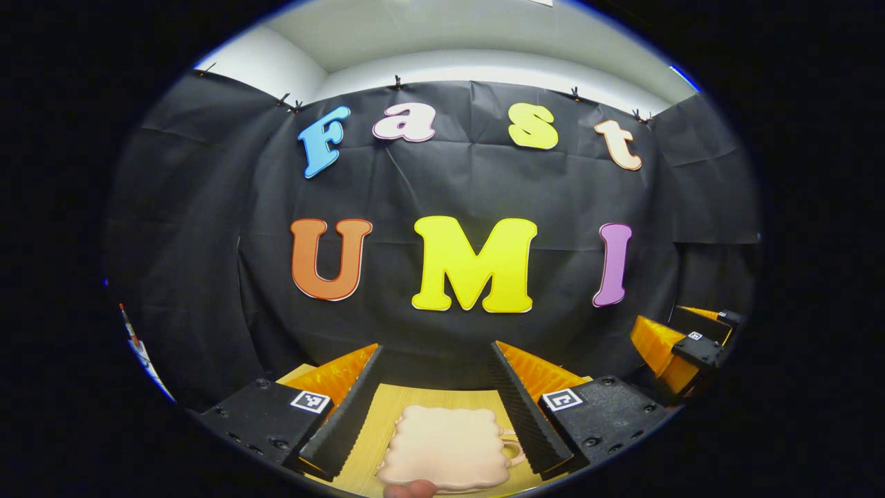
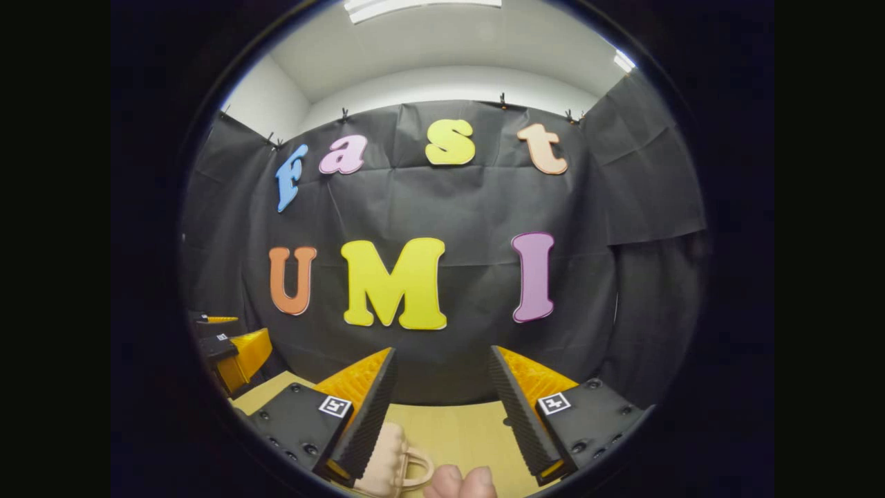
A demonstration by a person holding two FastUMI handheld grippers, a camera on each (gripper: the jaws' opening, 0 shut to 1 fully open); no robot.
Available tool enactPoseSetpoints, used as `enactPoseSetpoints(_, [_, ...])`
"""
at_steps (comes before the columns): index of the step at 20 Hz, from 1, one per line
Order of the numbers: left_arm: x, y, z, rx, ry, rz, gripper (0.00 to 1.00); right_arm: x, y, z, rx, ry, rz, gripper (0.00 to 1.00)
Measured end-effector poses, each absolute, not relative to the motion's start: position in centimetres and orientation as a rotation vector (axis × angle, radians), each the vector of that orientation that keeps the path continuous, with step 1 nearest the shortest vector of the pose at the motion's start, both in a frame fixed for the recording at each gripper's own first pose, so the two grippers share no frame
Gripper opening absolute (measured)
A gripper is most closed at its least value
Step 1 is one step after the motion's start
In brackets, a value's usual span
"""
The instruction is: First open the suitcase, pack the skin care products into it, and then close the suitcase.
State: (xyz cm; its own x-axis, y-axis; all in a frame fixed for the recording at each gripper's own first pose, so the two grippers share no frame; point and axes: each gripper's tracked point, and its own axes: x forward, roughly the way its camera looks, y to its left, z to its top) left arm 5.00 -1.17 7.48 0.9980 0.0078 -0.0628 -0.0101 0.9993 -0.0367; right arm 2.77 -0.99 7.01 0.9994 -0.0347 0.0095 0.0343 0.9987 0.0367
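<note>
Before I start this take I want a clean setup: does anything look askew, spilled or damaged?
Nothing stands out. The pink suitcase lies flat and closed on the wooden table, between the open left gripper. The right gripper is open too.

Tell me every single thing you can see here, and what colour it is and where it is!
suitcase: one, pale peach-pink with a wavy edge, lying closed on the table between the left gripper's fingers; its handle shows in the right gripper view
table: one, light wood, under the suitcase
booth wall: one, black cloth, behind the table
ceiling light: one, white, top of the right gripper view
fingertips of a person: a few, at the bottom edge of the right gripper view, near the handle
left gripper: one, open, above the suitcase, touching nothing
right gripper: one, open, above the table, just right of the suitcase
</note>
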Motion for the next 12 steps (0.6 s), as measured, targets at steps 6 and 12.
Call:
enactPoseSetpoints(6, [4.5, -0.1, 7.2, -0.043, 0.071, 0.029, 0.95, 3.0, 0.6, 6.4, 0.052, 0.015, 0.001, 0.79])
enactPoseSetpoints(12, [4.5, 0.6, 7.3, -0.033, 0.056, 0.043, 0.95, 3.6, 2.4, 6.9, 0.036, -0.004, 0.040, 0.79])
